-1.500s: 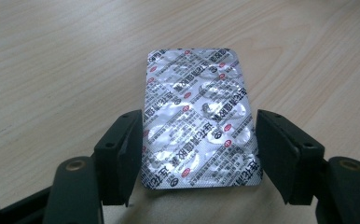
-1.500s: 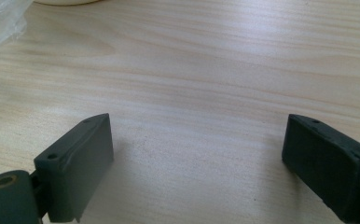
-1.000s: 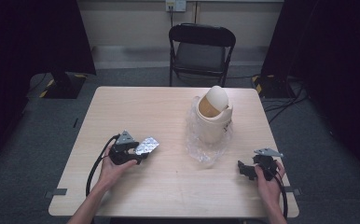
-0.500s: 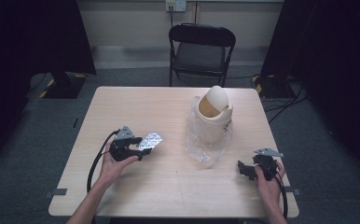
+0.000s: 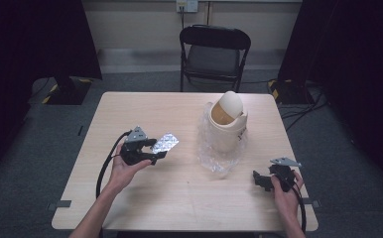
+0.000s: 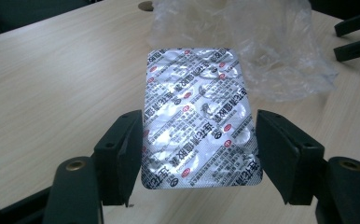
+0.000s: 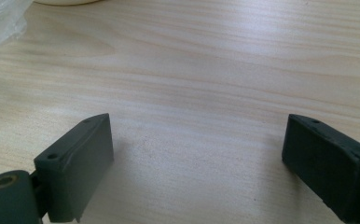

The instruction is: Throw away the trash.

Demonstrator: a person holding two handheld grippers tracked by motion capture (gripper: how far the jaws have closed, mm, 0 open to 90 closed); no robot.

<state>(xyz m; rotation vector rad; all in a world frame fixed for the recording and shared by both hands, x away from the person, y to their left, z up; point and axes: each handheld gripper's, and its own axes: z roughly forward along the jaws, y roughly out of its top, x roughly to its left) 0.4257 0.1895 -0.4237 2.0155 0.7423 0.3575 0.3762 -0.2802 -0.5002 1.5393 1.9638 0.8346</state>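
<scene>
Holding a silver blister pack (image 6: 199, 119) between the jaws of the left hand-held gripper (image 5: 152, 150), above the bench's (image 5: 179, 198) left half. Between it and the cream swing-lid bin (image 5: 226, 121) toward the far right corner — crumpled clear plastic (image 5: 219, 153). Right hand-held gripper (image 5: 260, 179) resting near the right edge, jaws spread wide over bare wood. Red-and-black print on the foil legible from the left gripper view — unreadable from above.

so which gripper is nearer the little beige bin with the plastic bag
Right, though only slightly. The right gripper sits open near the table's front edge, just off the bin and its clear bag. The left gripper, holding a foil blister pack, is across on the bin's other side.
</scene>
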